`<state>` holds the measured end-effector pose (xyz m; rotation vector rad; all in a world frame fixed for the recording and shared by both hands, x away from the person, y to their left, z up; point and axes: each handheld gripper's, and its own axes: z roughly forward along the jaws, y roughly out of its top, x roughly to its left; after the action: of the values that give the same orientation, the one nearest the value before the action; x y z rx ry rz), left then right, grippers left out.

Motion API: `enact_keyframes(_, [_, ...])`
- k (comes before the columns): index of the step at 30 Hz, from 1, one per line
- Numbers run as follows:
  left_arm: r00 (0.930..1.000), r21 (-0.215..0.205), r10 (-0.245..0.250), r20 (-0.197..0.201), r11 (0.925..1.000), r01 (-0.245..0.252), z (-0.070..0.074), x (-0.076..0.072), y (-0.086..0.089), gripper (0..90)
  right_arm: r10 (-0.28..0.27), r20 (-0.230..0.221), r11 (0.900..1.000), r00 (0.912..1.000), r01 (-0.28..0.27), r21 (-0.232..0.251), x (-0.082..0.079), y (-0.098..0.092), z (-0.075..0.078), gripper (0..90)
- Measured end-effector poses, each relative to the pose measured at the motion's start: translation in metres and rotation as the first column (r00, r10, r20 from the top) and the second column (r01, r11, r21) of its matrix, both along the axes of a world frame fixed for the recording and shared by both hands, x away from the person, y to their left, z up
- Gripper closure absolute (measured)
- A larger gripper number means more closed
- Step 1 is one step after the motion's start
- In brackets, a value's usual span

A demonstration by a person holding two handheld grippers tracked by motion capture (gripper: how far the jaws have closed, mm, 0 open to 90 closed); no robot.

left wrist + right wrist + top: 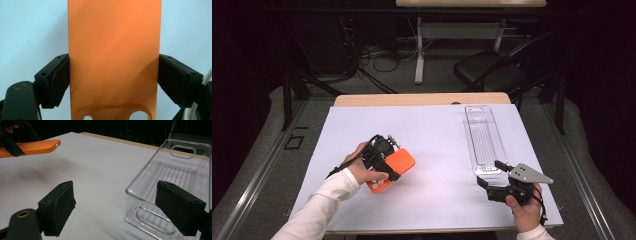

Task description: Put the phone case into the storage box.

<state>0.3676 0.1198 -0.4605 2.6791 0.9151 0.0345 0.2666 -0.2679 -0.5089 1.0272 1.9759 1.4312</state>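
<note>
White paper covers the table. Toward its right edge lies a long clear plastic bin, its near end just ahead of the right gripper, whose jaws stand parted with nothing between them. Left of centre, the left gripper clamps an orange phone case by its long sides, lifted off the sheet.

In the left gripper view, the flat orange plastic phone case ran off the top and bottom edges. In the high view, the left tongs covered part of it, hiding which face lay up.
</note>
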Motion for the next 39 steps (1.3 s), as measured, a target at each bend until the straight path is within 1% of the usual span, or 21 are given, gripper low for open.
enact_keyframes(3, [0.9999,-0.003,-0.013,0.000,0.9999,0.013,0.001,-0.002,-0.004,16.2,-0.007,0.010,1.000,0.9999,0.007,-0.009,0.000,0.001,0.000,15.4])
enact_keyframes(6, [0.9997,-0.006,-0.025,-0.003,0.9997,0.025,0.003,-0.004,-0.008,16.2,-0.006,0.011,1.000,0.9999,0.006,-0.018,0.000,0.004,0.000,15.4])
enact_keyframes(8, [0.9992,-0.003,-0.040,-0.002,0.9992,0.040,0.004,-0.004,-0.011,16.2,0.000,0.011,1.000,0.9999,0.001,-0.025,0.000,0.005,0.001,15.4])
enact_keyframes(9, [0.9991,-0.002,-0.044,-0.002,0.9991,0.043,0.004,-0.005,-0.013,16.2,0.005,0.015,0.999,0.9999,-0.005,-0.036,0.000,0.007,0.002,15.4])
enact_keyframes(13, [0.9984,-0.009,-0.057,-0.004,0.9983,0.057,0.007,-0.007,-0.019,16.3,0.016,0.014,0.999,0.9998,-0.015,-0.047,-0.001,0.011,0.004,15.4])
enact_keyframes(14, [0.9976,-0.009,-0.069,-0.002,0.9975,0.069,0.008,-0.008,-0.022,16.2,0.025,0.015,0.999,0.9996,-0.025,-0.046,-0.001,0.014,0.005,15.4])
enact_keyframes(15, [0.9976,-0.009,-0.069,-0.002,0.9975,0.069,0.008,-0.008,-0.022,16.2,0.033,0.010,0.998,0.9994,-0.032,-0.050,-0.002,0.015,0.006,15.4])
enact_keyframes(16, [0.9973,-0.009,-0.074,-0.004,0.9972,0.074,0.008,-0.008,-0.024,16.2,0.033,0.010,0.998,0.9994,-0.032,-0.050,-0.002,0.015,0.006,15.4])
enact_keyframes(20, [0.9962,-0.004,-0.087,-0.003,0.9962,0.087,0.010,-0.009,-0.029,16.3,0.052,0.005,0.998,0.9986,-0.052,-0.020,-0.001,0.018,0.007,15.4])
enact_keyframes(25, [0.9948,-0.008,-0.102,-0.002,0.9947,0.102,0.012,-0.010,-0.034,16.2,0.056,0.005,0.998,0.9984,-0.056,-0.020,0.001,0.023,0.008,15.4])
enact_keyframes(26, [0.9944,-0.008,-0.106,-0.002,0.9944,0.105,0.012,-0.011,-0.035,16.2,0.064,-0.005,0.998,0.9979,-0.064,-0.021,0.003,0.027,0.009,15.1])
enact_keyframes(29, [0.9937,-0.007,-0.112,0.001,0.9937,0.112,0.013,-0.011,-0.037,16.3,0.070,-0.014,0.997,0.9975,-0.070,-0.029,0.003,0.031,0.009,14.9])
enact_keyframes(31, [0.9933,-0.007,-0.115,-0.003,0.9933,0.115,0.013,-0.011,-0.038,16.3,0.082,-0.025,0.996,0.9964,-0.082,-0.034,0.004,0.034,0.009,14.5])
enact_keyframes(33, [0.9928,-0.003,-0.120,-0.004,0.9928,0.120,0.013,-0.011,-0.039,16.2,0.085,-0.029,0.995,0.9960,-0.086,-0.049,0.004,0.037,0.009,14.4])
enact_keyframes(39, [0.9925,-0.005,-0.122,-0.004,0.9925,0.122,0.015,-0.012,-0.041,16.3,0.100,-0.041,0.993,0.9941,-0.102,-0.056,0.006,0.044,0.012,14.2])
